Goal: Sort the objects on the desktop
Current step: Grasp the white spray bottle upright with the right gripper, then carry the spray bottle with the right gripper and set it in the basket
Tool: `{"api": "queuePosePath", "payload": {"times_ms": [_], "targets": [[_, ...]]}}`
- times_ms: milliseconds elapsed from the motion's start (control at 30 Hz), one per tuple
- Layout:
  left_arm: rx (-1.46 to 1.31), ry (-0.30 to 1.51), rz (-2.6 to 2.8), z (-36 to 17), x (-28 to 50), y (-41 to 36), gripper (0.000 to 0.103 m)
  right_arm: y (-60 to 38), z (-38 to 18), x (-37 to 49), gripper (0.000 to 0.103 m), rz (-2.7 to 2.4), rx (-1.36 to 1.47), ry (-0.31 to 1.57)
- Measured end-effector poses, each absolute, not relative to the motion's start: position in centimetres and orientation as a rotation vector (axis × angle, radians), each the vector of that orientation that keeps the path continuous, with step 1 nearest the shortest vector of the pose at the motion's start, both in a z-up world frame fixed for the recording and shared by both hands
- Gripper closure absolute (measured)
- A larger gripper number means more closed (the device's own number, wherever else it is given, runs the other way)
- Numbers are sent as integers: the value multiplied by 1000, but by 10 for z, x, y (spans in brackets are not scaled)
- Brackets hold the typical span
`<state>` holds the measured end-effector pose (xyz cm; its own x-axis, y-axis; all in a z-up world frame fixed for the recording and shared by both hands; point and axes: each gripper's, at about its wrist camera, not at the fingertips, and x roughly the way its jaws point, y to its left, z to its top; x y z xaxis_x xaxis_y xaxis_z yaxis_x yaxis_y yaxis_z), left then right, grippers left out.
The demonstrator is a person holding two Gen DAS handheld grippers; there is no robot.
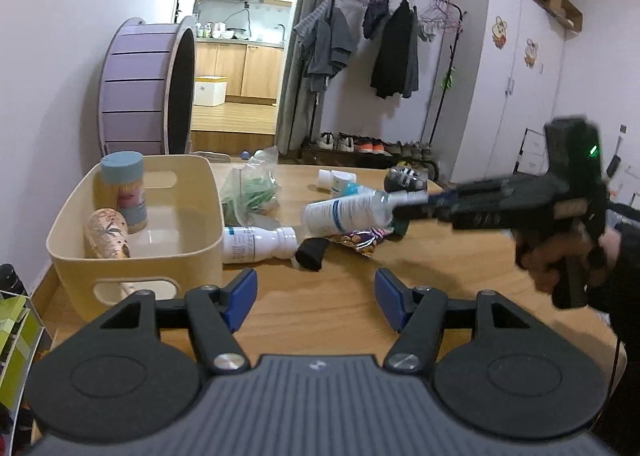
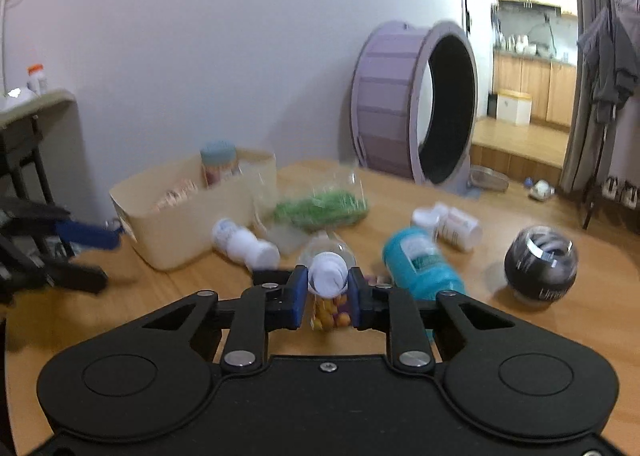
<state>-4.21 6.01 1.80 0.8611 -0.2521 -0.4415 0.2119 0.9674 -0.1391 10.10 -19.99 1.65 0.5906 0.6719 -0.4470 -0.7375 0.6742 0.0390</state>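
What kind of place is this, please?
Most likely a home: a clothes rack with shoes beneath it, a kitchen through the doorway, and a wooden table of household bottles.

No print is clear enough to read; the labels on the bottles [image 1: 348, 211] and the black ball [image 2: 541, 263] are blurred.

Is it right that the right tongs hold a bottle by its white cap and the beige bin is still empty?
Not quite. The right tongs do hold the bottle by its cap, but the beige bin is not empty: the left wrist view shows a blue-lidded jar and a patterned tube inside.
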Motion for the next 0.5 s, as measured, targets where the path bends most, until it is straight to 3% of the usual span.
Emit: {"api": "queuePosePath", "payload": {"times_ms": [500], "targets": [[-73, 486, -321, 15, -38, 51, 39, -188, 39, 87, 81, 883, -134, 413]]}}
